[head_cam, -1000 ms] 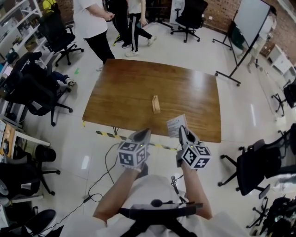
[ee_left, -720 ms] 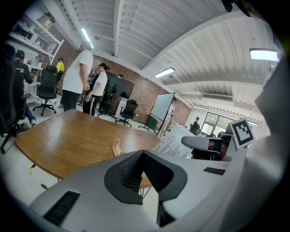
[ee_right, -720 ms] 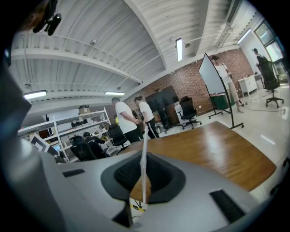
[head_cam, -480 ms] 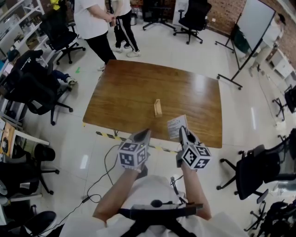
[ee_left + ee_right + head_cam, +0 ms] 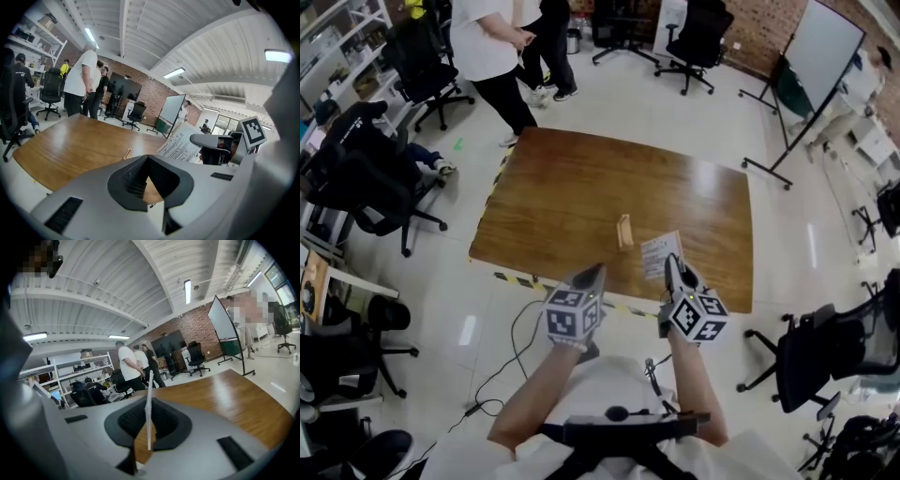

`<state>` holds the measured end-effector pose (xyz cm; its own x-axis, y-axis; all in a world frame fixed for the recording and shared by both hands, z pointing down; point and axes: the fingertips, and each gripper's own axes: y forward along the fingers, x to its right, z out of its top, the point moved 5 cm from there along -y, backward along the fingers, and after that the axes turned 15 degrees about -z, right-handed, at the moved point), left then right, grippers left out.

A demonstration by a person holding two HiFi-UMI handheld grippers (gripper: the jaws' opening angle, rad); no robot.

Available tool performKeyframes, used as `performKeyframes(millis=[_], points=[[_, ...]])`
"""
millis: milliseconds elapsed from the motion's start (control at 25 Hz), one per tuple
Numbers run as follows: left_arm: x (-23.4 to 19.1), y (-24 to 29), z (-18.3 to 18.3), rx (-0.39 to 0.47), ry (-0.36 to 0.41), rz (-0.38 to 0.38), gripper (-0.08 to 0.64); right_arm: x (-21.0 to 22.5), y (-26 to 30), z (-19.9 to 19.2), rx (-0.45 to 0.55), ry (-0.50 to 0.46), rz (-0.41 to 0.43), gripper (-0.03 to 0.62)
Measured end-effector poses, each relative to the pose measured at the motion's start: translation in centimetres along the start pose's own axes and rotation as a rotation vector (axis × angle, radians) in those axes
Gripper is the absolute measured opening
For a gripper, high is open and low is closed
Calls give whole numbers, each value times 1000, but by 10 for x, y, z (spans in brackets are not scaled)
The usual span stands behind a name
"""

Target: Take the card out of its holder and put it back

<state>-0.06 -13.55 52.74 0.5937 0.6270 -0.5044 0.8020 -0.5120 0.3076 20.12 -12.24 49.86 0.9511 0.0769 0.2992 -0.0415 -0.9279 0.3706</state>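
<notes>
Right claw [image 5: 672,267] is clamped on the lower edge of the printed card [image 5: 656,251], probably to leave the free edge clear for slotting back in. It holds the card over the near edge of the worktop [image 5: 562,178], well apart from the wooden holder [image 5: 625,231]. The card stands upright, its long axis rising from the jaws, edge-on to the right gripper view. Left claw [image 5: 594,275] is closed on nothing, hovering alongside.

A brown wooden counter [image 5: 572,187] with a glossy top stands on a pale tiled floor [image 5: 675,94]. One thing lies on it: a small wooden holder [image 5: 624,231], about midway between the left and right edges and slightly closer to the near edge.
</notes>
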Motion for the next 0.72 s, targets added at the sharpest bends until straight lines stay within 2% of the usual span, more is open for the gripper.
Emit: performKeyframes(millis=[400, 720], points=[[-27, 15, 11, -29, -15, -34, -6, -14, 38, 6, -8, -19, -27, 17], [-41, 38, 15, -78, 0, -97, -6, -18, 76, 7, -15, -26, -60, 17]])
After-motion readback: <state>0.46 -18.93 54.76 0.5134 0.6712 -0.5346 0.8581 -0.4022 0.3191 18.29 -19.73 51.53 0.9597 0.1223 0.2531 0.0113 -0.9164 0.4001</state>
